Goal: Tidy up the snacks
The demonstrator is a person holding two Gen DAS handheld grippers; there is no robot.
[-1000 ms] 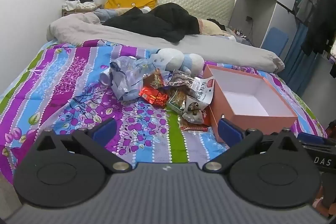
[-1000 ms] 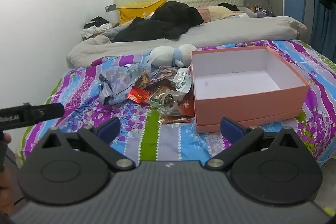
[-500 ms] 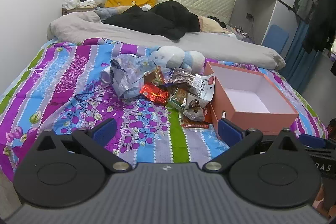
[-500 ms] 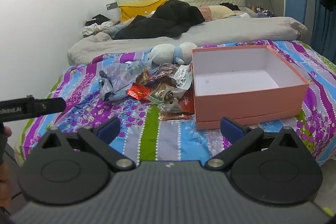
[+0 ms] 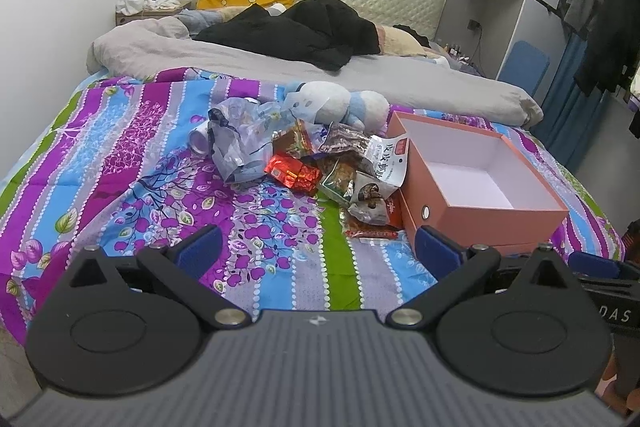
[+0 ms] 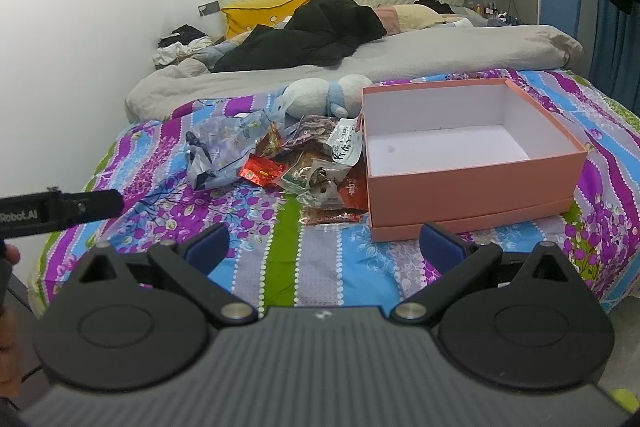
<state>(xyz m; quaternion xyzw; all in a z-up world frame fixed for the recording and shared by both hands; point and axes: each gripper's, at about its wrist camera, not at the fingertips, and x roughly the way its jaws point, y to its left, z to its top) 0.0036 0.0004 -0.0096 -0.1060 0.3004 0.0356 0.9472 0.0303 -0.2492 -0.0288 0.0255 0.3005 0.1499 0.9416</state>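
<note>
I see the bed (image 5: 120, 163) filling the frame, the pink box (image 5: 476, 183) empty at centre right, the snack packets (image 5: 320, 167) heaped against its left side. My left gripper (image 5: 316, 247) and right gripper (image 6: 324, 247) hover low, fingers spread, holding nothing.

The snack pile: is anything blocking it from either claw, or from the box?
Nothing visible. Only bare bedspread lies between both open claws and the snack pile, which sits right against the open, empty box.

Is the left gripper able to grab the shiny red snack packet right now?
Probably yes: the left gripper is open, the red snack packet lies uncovered on the pile's near edge, only bare bedspread between.
</note>
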